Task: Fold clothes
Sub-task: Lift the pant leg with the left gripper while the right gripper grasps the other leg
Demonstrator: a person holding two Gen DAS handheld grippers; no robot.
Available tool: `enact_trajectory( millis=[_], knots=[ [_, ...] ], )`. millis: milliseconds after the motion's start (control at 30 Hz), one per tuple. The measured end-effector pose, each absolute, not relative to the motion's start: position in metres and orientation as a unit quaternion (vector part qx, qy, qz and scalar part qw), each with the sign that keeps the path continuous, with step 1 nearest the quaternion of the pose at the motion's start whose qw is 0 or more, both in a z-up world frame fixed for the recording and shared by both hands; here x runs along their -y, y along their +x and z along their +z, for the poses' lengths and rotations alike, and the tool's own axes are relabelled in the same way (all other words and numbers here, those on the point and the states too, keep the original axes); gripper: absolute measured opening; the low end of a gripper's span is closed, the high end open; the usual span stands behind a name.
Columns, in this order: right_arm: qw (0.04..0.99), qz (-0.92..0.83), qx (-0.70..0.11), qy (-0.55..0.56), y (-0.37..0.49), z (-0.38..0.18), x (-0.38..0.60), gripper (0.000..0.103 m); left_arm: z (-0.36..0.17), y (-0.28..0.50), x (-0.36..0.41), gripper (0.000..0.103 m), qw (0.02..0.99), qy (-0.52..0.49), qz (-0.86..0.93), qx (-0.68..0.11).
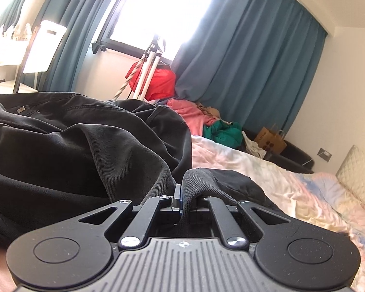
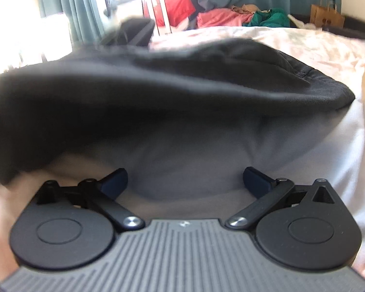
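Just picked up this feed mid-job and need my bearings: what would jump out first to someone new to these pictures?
The big rumpled black garment fills the near bed, and the left tool is shut on a fold of its edge. The right tool is open above the pale sheet, with the cloth just beyond it. Behind, bright window light between teal curtains and a red bag under the sill.

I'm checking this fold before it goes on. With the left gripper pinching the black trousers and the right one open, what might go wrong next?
1. The left gripper pinches only a narrow ridge of the black trousers; the heavy cloth may slip out when lifted.
2. The right gripper is open and holds nothing, so the trousers may sag unevenly and fold crooked.
3. The crumpled bedsheet may get dragged along underneath.
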State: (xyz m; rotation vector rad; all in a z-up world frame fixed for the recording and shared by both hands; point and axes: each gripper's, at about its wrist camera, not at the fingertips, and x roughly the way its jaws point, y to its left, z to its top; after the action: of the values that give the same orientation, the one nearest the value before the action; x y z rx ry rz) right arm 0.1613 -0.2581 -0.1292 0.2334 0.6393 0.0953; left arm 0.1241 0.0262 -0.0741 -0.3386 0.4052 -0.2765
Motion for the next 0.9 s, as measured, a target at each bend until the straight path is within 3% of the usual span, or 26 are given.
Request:
enact_trajectory(
  millis=[267,433,500,567,667,900],
  knots=[
    [0.879,0.048,-0.163,0.446,0.121,-0.092,0.330,0.103,-0.075,0.120,-0.034,0.002,0.955,-0.176,-0.125,-0.205],
    [0.758,0.030,-0.232,0.609,0.183,-0.146,0.370,0.099,-0.076,0.121,-0.036,0.002,0.955,-0.178,-0.126,-0.202],
    [0.740,-0.001,-0.223,0.635,0.200,-0.165,0.388,0.081,-0.076,0.121,-0.036,0.002,0.954,-0.179,-0.128,-0.203],
    [0.733,-0.033,-0.216,0.644,0.213,-0.174,0.406,0.046,-0.077,0.121,-0.035,0.002,0.954,-0.179,-0.131,-0.204],
    [0.764,-0.055,-0.215,0.606,0.234,-0.164,0.428,0.014,-0.079,0.123,-0.032,0.002,0.952,-0.178,-0.144,-0.205],
    [0.848,-0.074,-0.095,0.515,0.227,-0.082,0.476,0.009,-0.086,0.121,0.005,0.007,0.939,-0.140,-0.243,-0.200]
  ],
)
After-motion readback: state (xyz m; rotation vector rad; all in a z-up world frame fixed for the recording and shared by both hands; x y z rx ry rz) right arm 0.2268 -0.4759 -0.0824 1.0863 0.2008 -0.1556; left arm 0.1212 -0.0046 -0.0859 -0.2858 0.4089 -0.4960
